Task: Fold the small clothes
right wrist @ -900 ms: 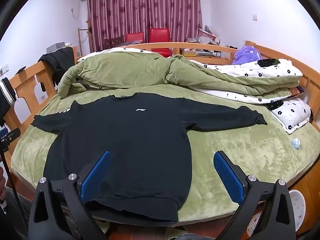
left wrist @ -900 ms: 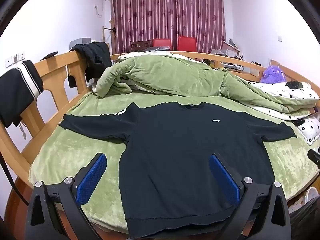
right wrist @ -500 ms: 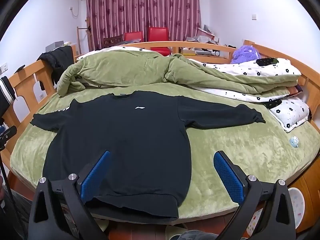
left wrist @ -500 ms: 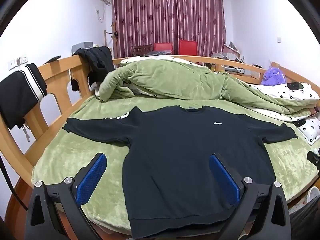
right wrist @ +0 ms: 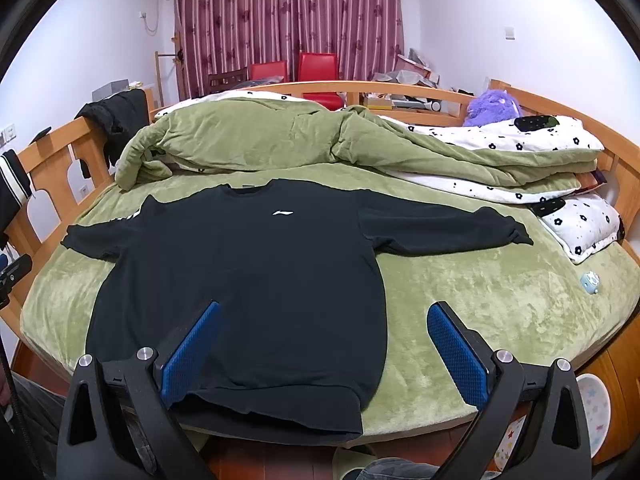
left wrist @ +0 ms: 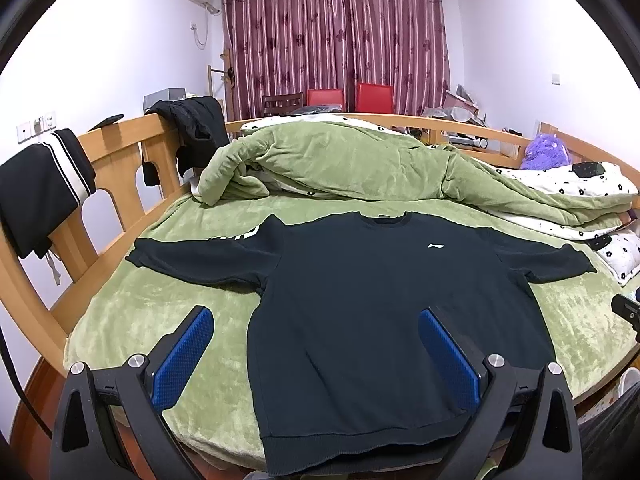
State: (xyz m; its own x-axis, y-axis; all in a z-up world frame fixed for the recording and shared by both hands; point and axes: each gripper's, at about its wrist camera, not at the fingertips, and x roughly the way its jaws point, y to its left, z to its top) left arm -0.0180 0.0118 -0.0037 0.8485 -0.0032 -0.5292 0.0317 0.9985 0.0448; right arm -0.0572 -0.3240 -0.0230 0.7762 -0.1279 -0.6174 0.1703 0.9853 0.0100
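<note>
A black sweatshirt [left wrist: 380,300] lies flat and face up on a green blanket [left wrist: 160,320] that covers the bed, filling the middle of both views, with its collar toward the far side and its hem at the near edge of the bed, low in the frame. Both sleeves are spread out sideways, and a small white logo [right wrist: 283,212] sits on the chest. In the left wrist view the left gripper [left wrist: 316,354] is at the bottom of the frame, its jaws spread wide with nothing between them; one blue pad [left wrist: 180,364] is over the green blanket at lower left and the other is over the sweatshirt's lower body at lower right. In the right wrist view the right gripper [right wrist: 324,354] is likewise released and wide apart at the bottom of the frame, with its left pad [right wrist: 190,354] over the sweatshirt's hem area and its right pad over the bare blanket. Behind the sweatshirt, across the upper middle, lies a bunched green quilt [right wrist: 260,136], and a white flowered quilt [right wrist: 520,140] lies at the right. A purple plush toy [right wrist: 494,106] sits at upper right beside the wooden bed rail [left wrist: 120,140], and dark red curtains [left wrist: 336,32] hang along the top.
</note>
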